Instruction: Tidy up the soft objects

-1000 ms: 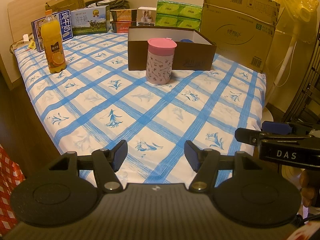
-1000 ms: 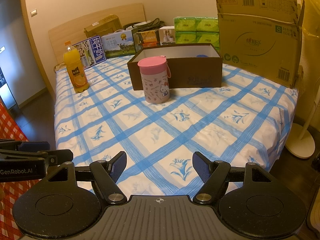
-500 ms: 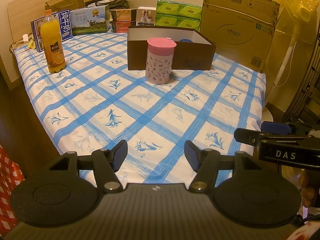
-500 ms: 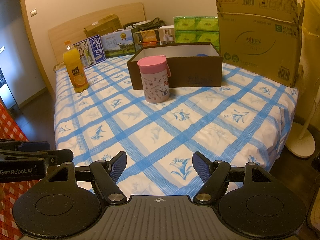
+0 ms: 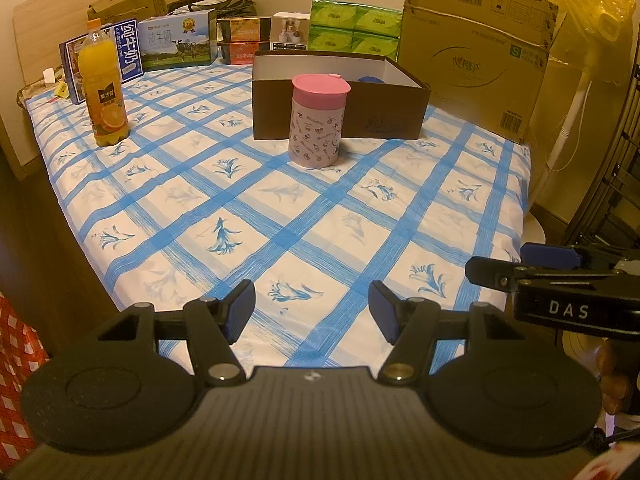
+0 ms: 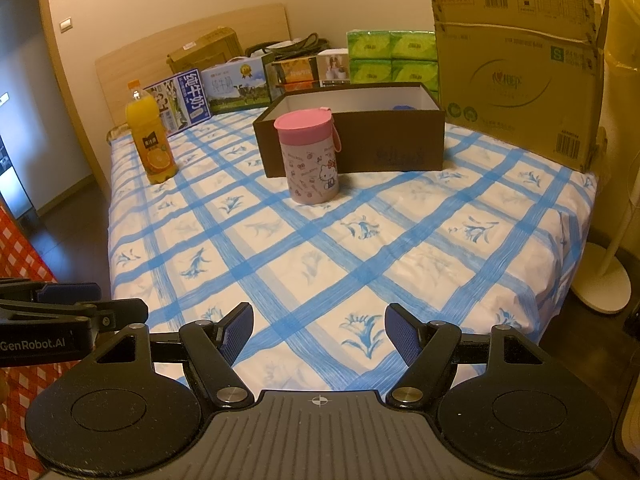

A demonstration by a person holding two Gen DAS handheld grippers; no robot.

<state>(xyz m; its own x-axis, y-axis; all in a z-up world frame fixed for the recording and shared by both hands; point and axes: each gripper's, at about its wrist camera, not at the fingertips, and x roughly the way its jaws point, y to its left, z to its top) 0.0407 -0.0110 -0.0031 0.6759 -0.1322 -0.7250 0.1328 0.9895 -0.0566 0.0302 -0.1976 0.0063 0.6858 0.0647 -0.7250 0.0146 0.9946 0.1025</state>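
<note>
Bed with a blue-checked floral sheet (image 5: 248, 216) has an orange juice bottle (image 5: 103, 84), pink-lidded patterned canister (image 5: 318, 120), open brown cardboard box (image 5: 340, 116), plus a tall tan carton (image 5: 476, 52) at the back.

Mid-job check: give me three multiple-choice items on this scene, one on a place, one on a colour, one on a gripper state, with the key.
1. Where does the cup stand?
A. inside the brown box
B. in front of the brown box
C. beside the bottle

2. What colour is the cup's lid?
A. pink
B. green
C. blue

3. How are the left gripper and right gripper?
A. both open, holding nothing
B. left shut on the cup
C. right shut on the bottle

Key:
1 B, it stands on the bedsheet just before the box's front wall.
2 A, the lid is pink in both views.
3 A, the fingers are spread with only sheet between them; the bottle stands untouched.
</note>
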